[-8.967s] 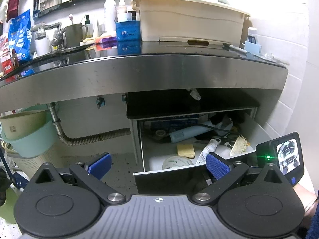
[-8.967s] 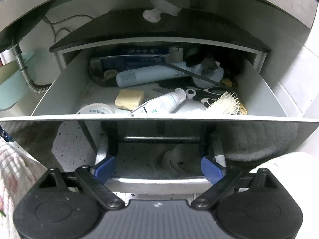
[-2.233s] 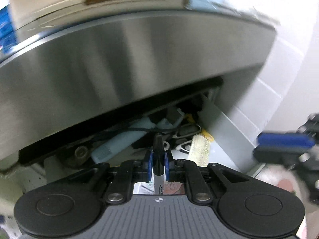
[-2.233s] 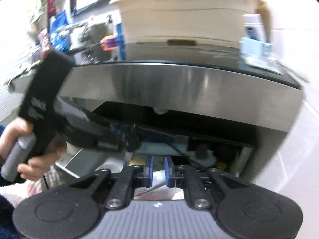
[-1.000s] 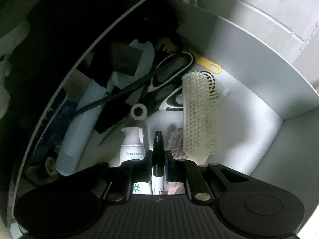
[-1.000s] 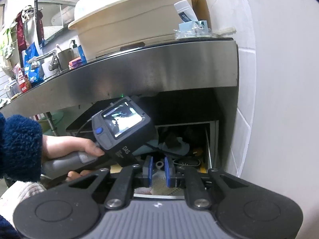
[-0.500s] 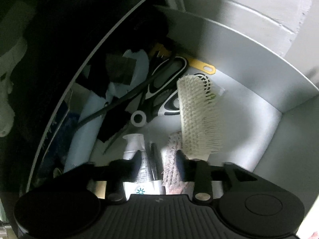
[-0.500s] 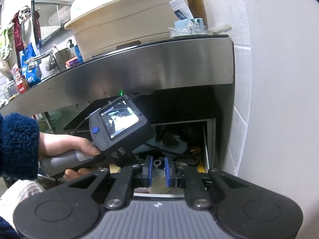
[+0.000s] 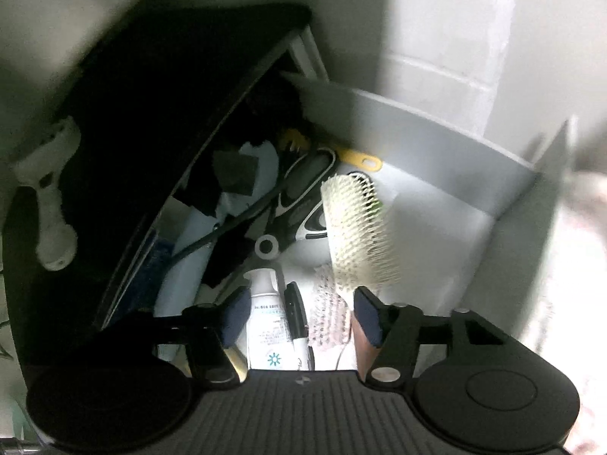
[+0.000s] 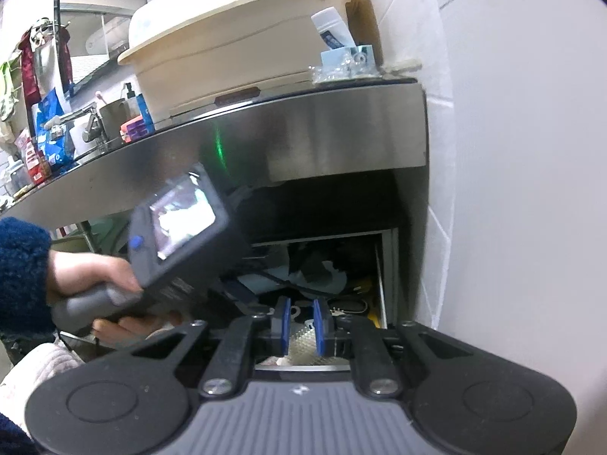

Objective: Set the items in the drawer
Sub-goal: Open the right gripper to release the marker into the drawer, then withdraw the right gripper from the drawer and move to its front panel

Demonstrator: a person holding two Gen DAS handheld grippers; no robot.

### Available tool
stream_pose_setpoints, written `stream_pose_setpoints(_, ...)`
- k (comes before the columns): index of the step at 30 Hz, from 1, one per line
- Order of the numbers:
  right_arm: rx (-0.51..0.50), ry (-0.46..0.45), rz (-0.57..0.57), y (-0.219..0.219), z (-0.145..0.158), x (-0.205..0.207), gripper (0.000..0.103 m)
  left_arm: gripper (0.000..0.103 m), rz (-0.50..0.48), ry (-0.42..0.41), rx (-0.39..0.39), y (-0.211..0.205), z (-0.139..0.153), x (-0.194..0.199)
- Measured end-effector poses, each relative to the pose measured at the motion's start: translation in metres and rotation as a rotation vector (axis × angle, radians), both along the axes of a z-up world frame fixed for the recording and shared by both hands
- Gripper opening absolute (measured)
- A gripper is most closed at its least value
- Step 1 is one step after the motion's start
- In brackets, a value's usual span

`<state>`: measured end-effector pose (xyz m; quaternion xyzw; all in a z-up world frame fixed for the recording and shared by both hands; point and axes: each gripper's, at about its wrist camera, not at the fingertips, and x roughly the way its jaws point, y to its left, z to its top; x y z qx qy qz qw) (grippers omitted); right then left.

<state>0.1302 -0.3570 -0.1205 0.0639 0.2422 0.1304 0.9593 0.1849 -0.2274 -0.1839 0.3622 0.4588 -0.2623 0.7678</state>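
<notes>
With jaws spread wide, left gripper (image 9: 299,320) positioned above the open drawer (image 9: 436,140), grasping nothing. Black marker (image 9: 297,318) lying loose on the drawer floor between the two blue pads (image 9: 366,320), touching neither; cap end pointing toward the drawer's rear. White tube (image 9: 265,314) lying just beside the marker on its left, parallel to it. Pink mesh item (image 9: 330,311) resting just to the marker's right, partly under the cream hairbrush (image 9: 356,227). Hairbrush angled bristles-up, handle end near the right pad. Black-and-white scissors (image 9: 299,204) located farther back, with a yellow tool (image 9: 360,159) against the drawer's right wall. Pale blue tube (image 9: 189,250) crossed by a black cable (image 9: 235,223) at the left side of the drawer. White knob (image 9: 49,197) visible under the dark shelf at far left. From the right wrist view: right gripper (image 10: 302,326) nearly closed, pads parallel with a narrow gap, nothing seen between them; aimed at the drawer opening (image 10: 341,265) below the stainless counter edge (image 10: 303,140). Left hand (image 10: 98,276) wrapped around the grey handle of the other unit, its small screen (image 10: 182,216) lit and blurred. Cream lidded bin (image 10: 242,49) seated on the counter, with a small blue box (image 10: 345,57) and a white tube standing beside it near the tiled wall (image 10: 512,151).
</notes>
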Motion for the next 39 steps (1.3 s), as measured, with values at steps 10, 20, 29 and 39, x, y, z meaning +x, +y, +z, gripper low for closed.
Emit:
stream_pose_setpoints(10,-0.011,-0.011,-0.021,0.001,0.017,-0.019,0.018,0.073,0.089,-0.04,-0.103,0.047,0.059,-0.039)
stream_pose_setpoints(20,-0.026,-0.012,0.038,0.042,0.025,-0.012,0.033,0.083,0.293,-0.061,-0.209,0.107,0.089,-0.088)
stream_pose_setpoints(29,-0.028,-0.005,0.071,0.086,0.024,-0.007,0.061,0.086,0.474,-0.121,-0.306,0.157,0.109,-0.117)
stream_pose_setpoints(39,-0.013,0.006,0.051,0.124,0.013,-0.004,0.087,0.093,0.628,-0.161,-0.392,0.209,0.114,-0.142)
